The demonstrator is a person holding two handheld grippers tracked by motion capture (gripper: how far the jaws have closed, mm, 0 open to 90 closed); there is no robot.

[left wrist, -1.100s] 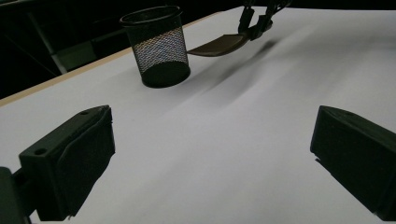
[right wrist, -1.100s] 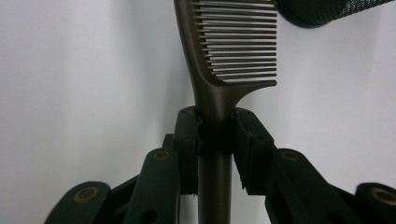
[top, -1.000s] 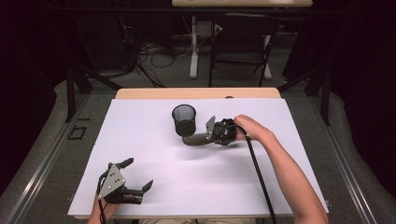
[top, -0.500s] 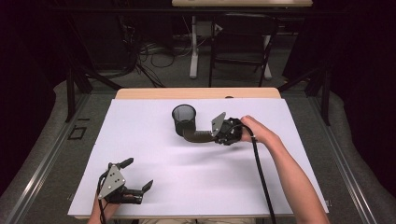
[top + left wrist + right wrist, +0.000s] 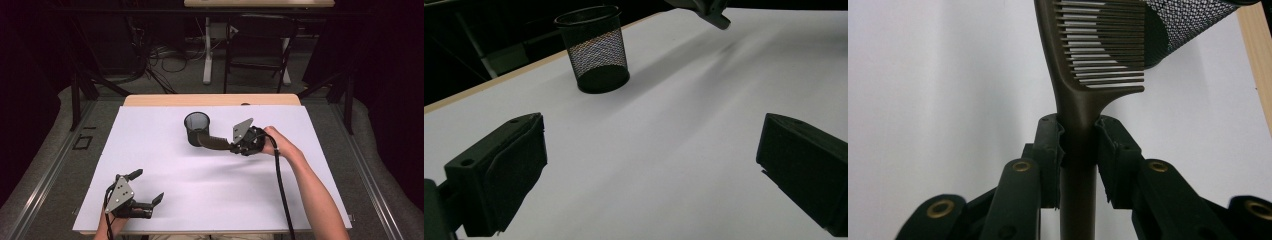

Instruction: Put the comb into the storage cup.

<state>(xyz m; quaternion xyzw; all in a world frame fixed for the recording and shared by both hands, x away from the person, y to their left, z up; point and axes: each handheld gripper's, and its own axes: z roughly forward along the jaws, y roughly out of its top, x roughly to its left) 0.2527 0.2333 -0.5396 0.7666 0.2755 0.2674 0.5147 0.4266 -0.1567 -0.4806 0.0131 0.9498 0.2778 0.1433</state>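
1. The right gripper (image 5: 231, 145) hangs above the middle of the white table (image 5: 160, 150), its jaws clamped on the handle of a dark brown comb (image 5: 212, 142) — in the right gripper view the two black pads press the handle (image 5: 1079, 150) from either side, just below where the teeth begin.

2. The comb reaches out from the jaws toward ten o'clock in the high view, its far end at the rim of a black mesh cup (image 5: 196, 127). Whether the tip touches the rim or sits inside it cannot be told.

3. The mesh cup stands upright on the table, slightly toward twelve o'clock from centre and close to the far wooden edge (image 5: 210, 100). In the left gripper view it sits at eleven o'clock, well apart from that gripper's jaws.

4. The left gripper (image 5: 147, 186) sits near the table's near edge, at about seven o'clock in the high view — its jaws spread wide with nothing but bare white surface between them.

5. The person's right hand (image 5: 280, 145) holds the right gripper's body, with a black cable (image 5: 280, 190) trailing back along the forearm toward six o'clock.
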